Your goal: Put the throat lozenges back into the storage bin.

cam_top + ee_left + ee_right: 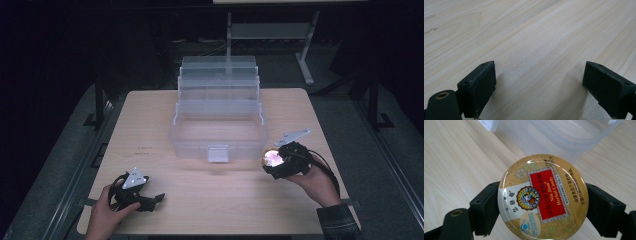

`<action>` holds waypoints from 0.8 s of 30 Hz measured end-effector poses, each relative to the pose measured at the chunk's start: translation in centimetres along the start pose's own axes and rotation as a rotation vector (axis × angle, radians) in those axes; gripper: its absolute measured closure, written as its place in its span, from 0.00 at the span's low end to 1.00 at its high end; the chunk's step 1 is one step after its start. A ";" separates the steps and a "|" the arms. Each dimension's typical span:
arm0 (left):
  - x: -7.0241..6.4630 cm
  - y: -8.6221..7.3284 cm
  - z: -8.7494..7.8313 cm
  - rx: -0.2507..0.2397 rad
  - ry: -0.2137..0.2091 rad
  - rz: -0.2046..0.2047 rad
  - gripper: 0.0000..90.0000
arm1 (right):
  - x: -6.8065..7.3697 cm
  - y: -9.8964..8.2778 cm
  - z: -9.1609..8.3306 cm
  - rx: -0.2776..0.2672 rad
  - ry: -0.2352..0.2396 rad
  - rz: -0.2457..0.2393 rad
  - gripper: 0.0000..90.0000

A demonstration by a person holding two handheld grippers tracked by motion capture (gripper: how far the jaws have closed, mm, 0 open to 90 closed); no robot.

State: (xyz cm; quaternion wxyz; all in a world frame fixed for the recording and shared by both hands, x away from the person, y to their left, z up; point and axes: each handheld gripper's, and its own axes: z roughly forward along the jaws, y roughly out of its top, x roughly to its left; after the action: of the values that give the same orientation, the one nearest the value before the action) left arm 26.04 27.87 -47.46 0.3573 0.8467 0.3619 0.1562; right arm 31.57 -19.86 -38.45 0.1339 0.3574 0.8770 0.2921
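The right gripper point(541, 202) clamps a round candy tin point(543, 197) by its rim, held just in front of the clear box point(218, 135), near its right front corner. The box stands open on the table point(150, 125), its bin bare. The left gripper point(539, 90) rests on the table, jaws spread with nothing between them.

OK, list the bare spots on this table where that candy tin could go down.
Bare wood lies between the left gripper and the right gripper, in front of the clear plastic storage box. The table is also free left of the box. Right of the box is tighter: the right gripper holds the round candy tin there.
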 end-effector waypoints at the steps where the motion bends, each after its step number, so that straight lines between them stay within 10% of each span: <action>1: 0.0 0.0 0.0 0.000 0.000 0.000 0.12 | 0.0 0.1 -0.1 0.000 -0.001 0.000 0.22; 24: 0.0 0.0 0.0 -0.003 0.000 -0.005 0.12 | -1.2 2.2 -1.1 -0.023 -0.002 0.001 0.22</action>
State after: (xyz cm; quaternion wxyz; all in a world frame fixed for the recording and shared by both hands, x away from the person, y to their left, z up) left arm 26.02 27.84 -47.48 0.3589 0.8454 0.3636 0.1557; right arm 33.17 -19.88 -36.20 0.1387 0.3563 0.8733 0.3021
